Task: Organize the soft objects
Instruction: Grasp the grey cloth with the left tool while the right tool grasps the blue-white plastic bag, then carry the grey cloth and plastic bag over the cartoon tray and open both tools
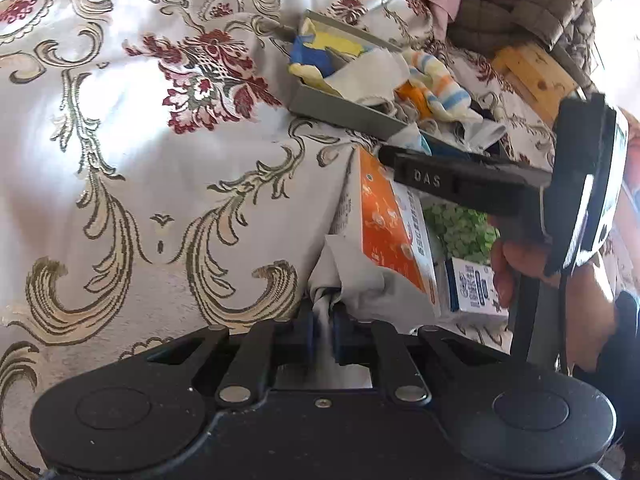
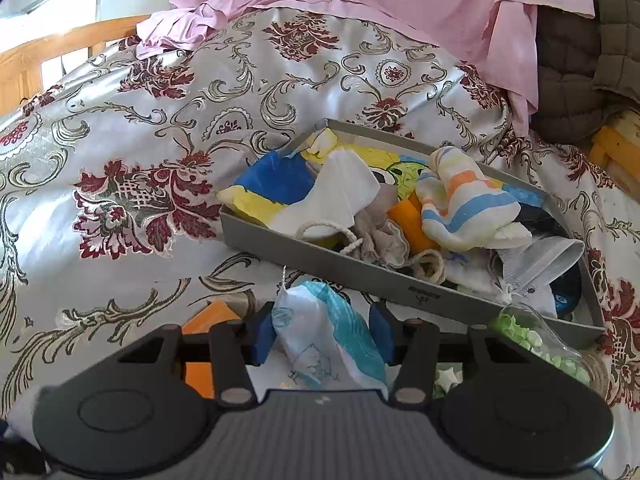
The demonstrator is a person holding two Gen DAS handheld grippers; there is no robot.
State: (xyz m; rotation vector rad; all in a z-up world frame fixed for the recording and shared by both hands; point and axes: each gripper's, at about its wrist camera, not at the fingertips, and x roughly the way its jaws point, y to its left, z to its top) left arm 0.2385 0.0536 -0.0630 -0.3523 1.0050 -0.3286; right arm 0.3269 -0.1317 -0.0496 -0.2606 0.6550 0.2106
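My left gripper is shut on a bunched corner of a grey-white cloth, which hangs up out of its blue pads beside an orange box. In the right wrist view my right gripper holds a small white pouch with turquoise stripes; both blue pads touch its sides. It sits just in front of a grey tray that lies on the flowered bedspread. The tray holds a striped sock, a white drawstring bag and a blue and yellow cloth.
A person's hand grips the right tool. A clear container of green pieces and a small white and blue box lie near the tray's front corner. Pink fabric and a quilted brown cushion lie behind.
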